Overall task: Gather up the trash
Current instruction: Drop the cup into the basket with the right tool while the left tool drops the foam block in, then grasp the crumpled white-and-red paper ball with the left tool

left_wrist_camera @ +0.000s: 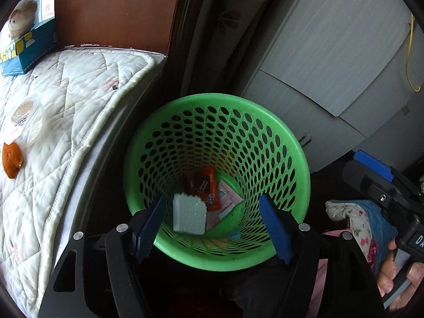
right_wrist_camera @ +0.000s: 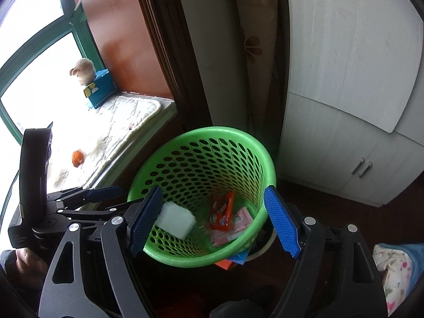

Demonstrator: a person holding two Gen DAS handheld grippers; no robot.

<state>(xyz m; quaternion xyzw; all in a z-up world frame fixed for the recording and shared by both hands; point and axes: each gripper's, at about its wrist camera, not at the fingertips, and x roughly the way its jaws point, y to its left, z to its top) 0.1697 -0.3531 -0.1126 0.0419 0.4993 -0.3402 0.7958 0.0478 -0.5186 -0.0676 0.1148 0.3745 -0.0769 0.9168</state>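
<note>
A green perforated waste basket (left_wrist_camera: 291, 143) stands on the dark floor beside the bed; it also shows in the right wrist view (right_wrist_camera: 265, 156). Inside lie a white foam piece (left_wrist_camera: 189, 216), a red snack wrapper (left_wrist_camera: 209, 188) and a pink wrapper (left_wrist_camera: 228, 198). The same foam piece (right_wrist_camera: 176, 218), red wrapper (right_wrist_camera: 224, 212) and pink wrapper (right_wrist_camera: 238, 222) show in the right wrist view. My left gripper (left_wrist_camera: 214, 225) is open and empty above the basket. My right gripper (right_wrist_camera: 214, 222) is open and empty above the basket's near rim.
A quilted white mattress (left_wrist_camera: 66, 111) lies to the left, carrying a plastic cup (left_wrist_camera: 26, 122), an orange object (left_wrist_camera: 12, 159), a teal tissue box (left_wrist_camera: 29, 42) and a plush toy (left_wrist_camera: 22, 17). A white wardrobe (left_wrist_camera: 331, 53) stands behind the basket.
</note>
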